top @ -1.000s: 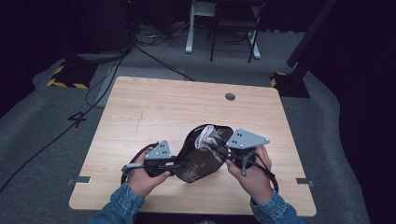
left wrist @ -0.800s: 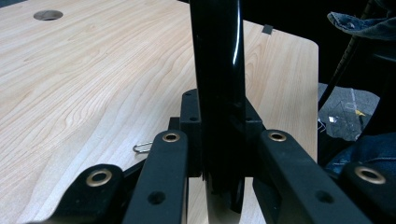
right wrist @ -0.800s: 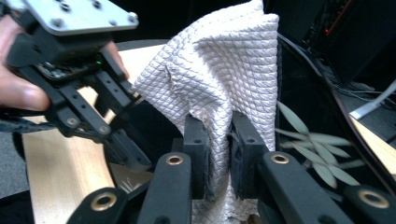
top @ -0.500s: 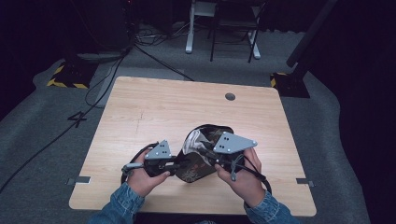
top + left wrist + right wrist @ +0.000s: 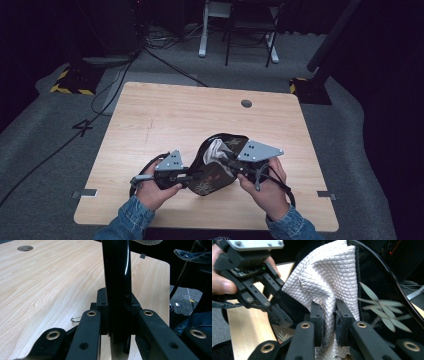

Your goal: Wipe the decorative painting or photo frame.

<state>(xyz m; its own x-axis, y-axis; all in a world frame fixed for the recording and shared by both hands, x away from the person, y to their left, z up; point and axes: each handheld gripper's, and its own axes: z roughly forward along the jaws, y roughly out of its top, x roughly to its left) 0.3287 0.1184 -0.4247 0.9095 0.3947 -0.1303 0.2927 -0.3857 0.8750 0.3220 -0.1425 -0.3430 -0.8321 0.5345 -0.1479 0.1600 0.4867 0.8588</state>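
A black plate [image 5: 210, 180] with a pale leaf pattern is held tilted above the table's near edge. My left gripper [image 5: 189, 176] is shut on its rim; in the left gripper view the plate [image 5: 116, 270] stands edge-on between the closed jaws of this gripper [image 5: 117, 305]. My right gripper [image 5: 227, 162] is shut on a white quilted cloth [image 5: 216, 150] that lies against the plate's face. In the right gripper view the cloth [image 5: 329, 277] bunches up from that gripper [image 5: 329, 312], with the leafy plate [image 5: 382, 295] behind it and the left gripper [image 5: 279, 312] at upper left.
The wooden table [image 5: 175, 115] has a round hole [image 5: 246, 103] near its far edge. A small metal clip [image 5: 76, 319] lies on the wood near the left gripper. Cables [image 5: 125, 65] and chair legs [image 5: 240, 45] stand on the floor beyond the table.
The right gripper slid the cloth a little to the left across the plate, then slightly back. The left gripper and the plate stayed put.
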